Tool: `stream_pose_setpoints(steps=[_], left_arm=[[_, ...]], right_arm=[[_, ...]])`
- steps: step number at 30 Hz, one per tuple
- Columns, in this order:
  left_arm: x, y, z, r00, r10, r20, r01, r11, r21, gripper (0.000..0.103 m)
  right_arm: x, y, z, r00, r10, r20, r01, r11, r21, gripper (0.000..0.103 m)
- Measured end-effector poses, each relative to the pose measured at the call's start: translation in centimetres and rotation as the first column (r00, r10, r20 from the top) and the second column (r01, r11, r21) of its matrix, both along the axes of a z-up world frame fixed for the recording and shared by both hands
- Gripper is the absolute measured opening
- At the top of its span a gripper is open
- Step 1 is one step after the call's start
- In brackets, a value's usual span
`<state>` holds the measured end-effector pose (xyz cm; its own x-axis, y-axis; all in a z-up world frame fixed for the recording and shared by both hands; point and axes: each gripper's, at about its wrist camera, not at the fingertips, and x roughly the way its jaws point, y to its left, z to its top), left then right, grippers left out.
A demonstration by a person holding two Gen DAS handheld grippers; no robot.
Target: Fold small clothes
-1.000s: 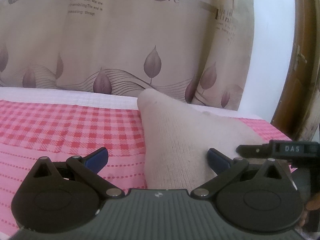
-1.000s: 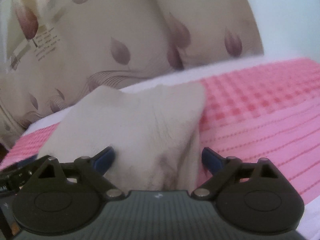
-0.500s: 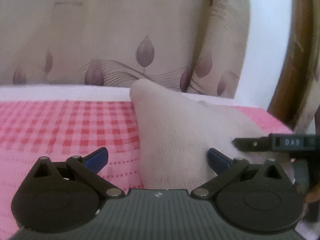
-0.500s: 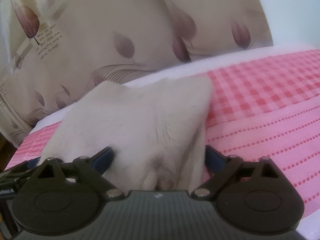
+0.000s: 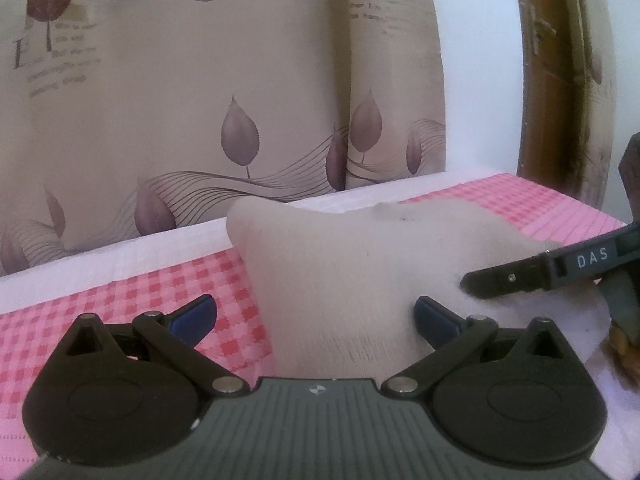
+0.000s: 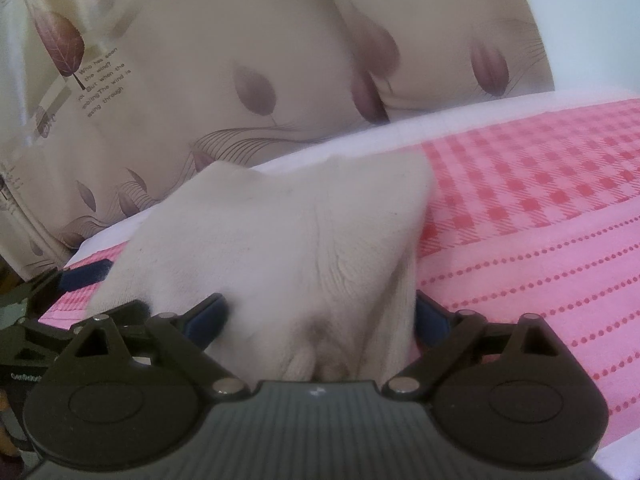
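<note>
A cream ribbed knit sock (image 5: 352, 280) lies on the pink checked cloth (image 5: 120, 312). The left gripper (image 5: 314, 316) and right gripper (image 6: 320, 320) both stand spread apart around it. Only the left view shows the brown wooden door frame (image 5: 560, 80).

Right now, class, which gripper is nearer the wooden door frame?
Right. The right gripper sits at the white cloth's door-side edge; the left gripper sits farther from the door frame.
</note>
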<state>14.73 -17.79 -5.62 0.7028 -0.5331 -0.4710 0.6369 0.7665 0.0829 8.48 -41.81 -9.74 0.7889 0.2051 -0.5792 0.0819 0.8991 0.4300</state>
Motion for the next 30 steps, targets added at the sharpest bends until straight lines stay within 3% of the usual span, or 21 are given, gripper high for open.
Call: stream_pose_setpoints(steps=[11,26,30], left_arm=[[4.6,-0.3,-0.5,0.981,-0.098,-0.17,0.087,0.994,-0.073,0.103],[5.3,-0.8,-0.6,0.976,-0.173,-0.133,0.17,0.985,-0.032,0.103],[6.8,1.1,-0.1,0.957,-0.229,-0.178,0.211,0.971,-0.114,0.103]], right_arm=[[0.8,0.0,0.3,0.998,0.056,-0.017,-0.055,0.998,0.024,0.097],[1.4,-0.2,0.0,0.997,0.072,-0.007,-0.071,0.996,0.053,0.094],[1.3,-0.4,0.0,0.997,0.075,-0.002,-0.074,0.995,0.068,0.094]])
